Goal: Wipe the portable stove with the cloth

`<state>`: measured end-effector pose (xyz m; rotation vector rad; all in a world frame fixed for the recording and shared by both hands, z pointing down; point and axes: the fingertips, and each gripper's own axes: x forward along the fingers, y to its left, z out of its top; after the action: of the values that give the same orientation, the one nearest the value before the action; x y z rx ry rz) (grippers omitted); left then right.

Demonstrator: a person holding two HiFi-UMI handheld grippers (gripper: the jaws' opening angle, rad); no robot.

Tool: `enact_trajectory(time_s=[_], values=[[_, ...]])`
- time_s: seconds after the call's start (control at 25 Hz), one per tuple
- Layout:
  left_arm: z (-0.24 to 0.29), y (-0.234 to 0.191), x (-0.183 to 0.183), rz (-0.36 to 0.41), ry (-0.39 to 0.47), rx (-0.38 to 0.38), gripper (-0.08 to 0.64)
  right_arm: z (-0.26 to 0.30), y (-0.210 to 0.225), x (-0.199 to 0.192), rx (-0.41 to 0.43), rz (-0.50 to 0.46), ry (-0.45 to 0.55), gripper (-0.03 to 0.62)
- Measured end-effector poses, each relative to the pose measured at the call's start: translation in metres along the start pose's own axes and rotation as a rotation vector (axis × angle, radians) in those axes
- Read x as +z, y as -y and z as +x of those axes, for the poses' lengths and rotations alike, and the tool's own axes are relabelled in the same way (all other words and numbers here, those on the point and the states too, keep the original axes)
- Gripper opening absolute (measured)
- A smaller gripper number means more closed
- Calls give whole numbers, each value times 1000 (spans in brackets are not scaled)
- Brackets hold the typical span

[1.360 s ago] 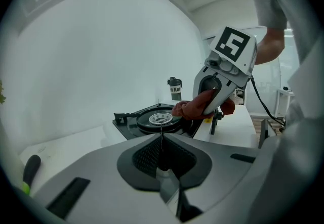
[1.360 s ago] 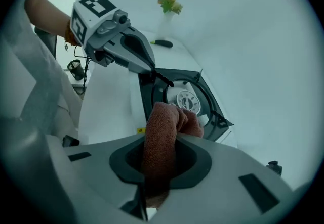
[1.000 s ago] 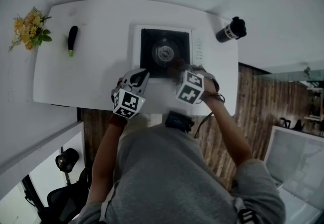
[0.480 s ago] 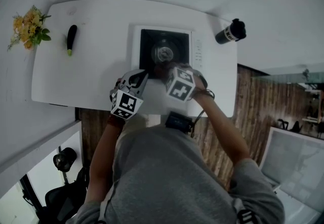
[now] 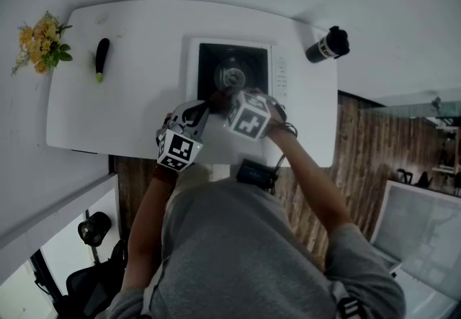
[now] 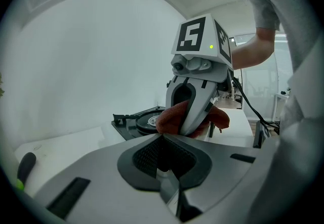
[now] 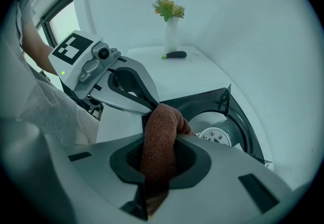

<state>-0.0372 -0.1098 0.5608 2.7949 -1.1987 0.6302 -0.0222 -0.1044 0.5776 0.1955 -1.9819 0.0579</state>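
In your head view, your left hand-held gripper and right hand-held gripper cover the near edge of the portable stove. The cloth is all but lost under the right one, so you cannot tell there whether it touches the stove top. In the right gripper view the cloth's lower end runs down between the jaws and out of sight. The print on the stove's control strip and the small dark object on the bench are too small to make out.
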Motion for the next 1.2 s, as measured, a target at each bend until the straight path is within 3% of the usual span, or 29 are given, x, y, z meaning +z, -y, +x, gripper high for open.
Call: enact_trajectory(time_s=[0.12,0.28,0.44,0.6,0.72,0.88,1.0,1.2], values=[[0,0,0,-1,6,-1,34,-3,2,-7,12,59,40,71],[0,2,1,-8,9,-6,34,-48,1,2,120,156,234,74],[-2,2,0,-11,10,-12,34,-99,57,0,47,182,331,75],[-2,1,2,-26,25,-21,34,-114,134,-11,-15,312,353,77],[-2,1,3,-34,31,-31,34,-92,176,-29,-72,341,241,77],[-2,2,4,-37,32,-30,34,-55,197,-45,-98,282,53,77],[-2,2,4,-38,33,-25,34,-31,194,-53,-53,224,-94,77],[-2,1,6,-39,41,-22,34,-17,191,-53,80,221,-286,75]])
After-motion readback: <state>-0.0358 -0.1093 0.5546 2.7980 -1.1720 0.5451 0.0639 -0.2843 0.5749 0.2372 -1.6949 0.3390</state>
